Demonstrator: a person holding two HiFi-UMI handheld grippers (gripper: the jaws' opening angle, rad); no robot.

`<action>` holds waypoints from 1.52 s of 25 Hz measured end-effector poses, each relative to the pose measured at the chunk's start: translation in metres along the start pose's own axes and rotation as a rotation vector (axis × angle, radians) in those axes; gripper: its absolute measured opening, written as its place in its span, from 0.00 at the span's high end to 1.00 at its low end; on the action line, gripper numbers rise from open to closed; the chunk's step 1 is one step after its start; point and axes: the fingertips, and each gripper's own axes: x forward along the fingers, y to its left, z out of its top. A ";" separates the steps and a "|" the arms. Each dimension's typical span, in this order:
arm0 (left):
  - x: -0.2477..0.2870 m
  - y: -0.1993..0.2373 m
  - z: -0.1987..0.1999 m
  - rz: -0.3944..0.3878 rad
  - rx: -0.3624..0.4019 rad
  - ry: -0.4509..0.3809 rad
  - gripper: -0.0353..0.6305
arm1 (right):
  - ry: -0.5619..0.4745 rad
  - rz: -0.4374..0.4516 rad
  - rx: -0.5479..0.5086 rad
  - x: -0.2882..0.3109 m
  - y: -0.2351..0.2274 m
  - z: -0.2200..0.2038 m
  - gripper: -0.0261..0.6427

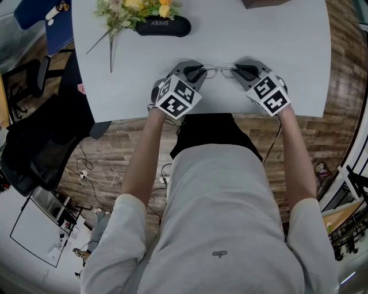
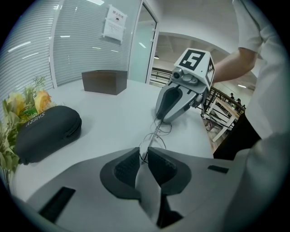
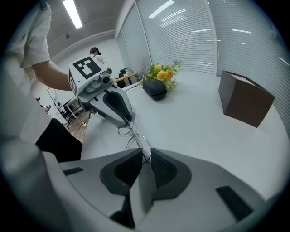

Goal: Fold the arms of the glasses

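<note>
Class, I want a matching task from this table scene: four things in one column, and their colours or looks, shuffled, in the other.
Column A
1. glasses
2. case
3. box
4. flowers

Column B
a. brown
b. yellow
c. thin wire
d. black

Pairs: 1-c; 2-d; 3-a; 4-b

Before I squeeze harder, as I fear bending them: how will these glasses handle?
The glasses look like thin wire, so they are probably very light and easily bent; a gentle grip seems wise. On the smooth table they would probably slide when pushed, not roll.
</note>
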 end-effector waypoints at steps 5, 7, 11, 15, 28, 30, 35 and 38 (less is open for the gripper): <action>-0.001 0.002 -0.001 -0.001 -0.003 -0.001 0.87 | 0.000 -0.005 0.012 0.000 -0.001 0.000 0.84; -0.002 0.004 0.000 0.003 -0.010 -0.004 0.86 | 0.001 -0.007 0.011 -0.001 -0.001 0.000 0.83; -0.005 0.008 0.000 0.011 -0.029 -0.014 0.82 | -0.002 -0.011 0.010 -0.003 -0.002 -0.001 0.83; -0.008 0.007 0.001 0.016 -0.028 -0.015 0.82 | -0.008 -0.016 0.011 -0.006 -0.002 -0.001 0.83; -0.031 -0.007 0.012 0.080 -0.031 -0.055 0.82 | -0.080 -0.056 -0.011 -0.034 0.005 0.007 0.84; -0.036 -0.009 0.017 0.097 -0.032 -0.073 0.82 | -0.097 -0.064 -0.024 -0.040 0.007 0.010 0.85; -0.050 -0.022 0.027 0.134 -0.038 -0.110 0.82 | -0.144 -0.081 -0.046 -0.056 0.016 0.017 0.87; -0.057 -0.034 0.033 0.156 -0.041 -0.132 0.82 | -0.169 -0.093 -0.068 -0.068 0.023 0.021 0.88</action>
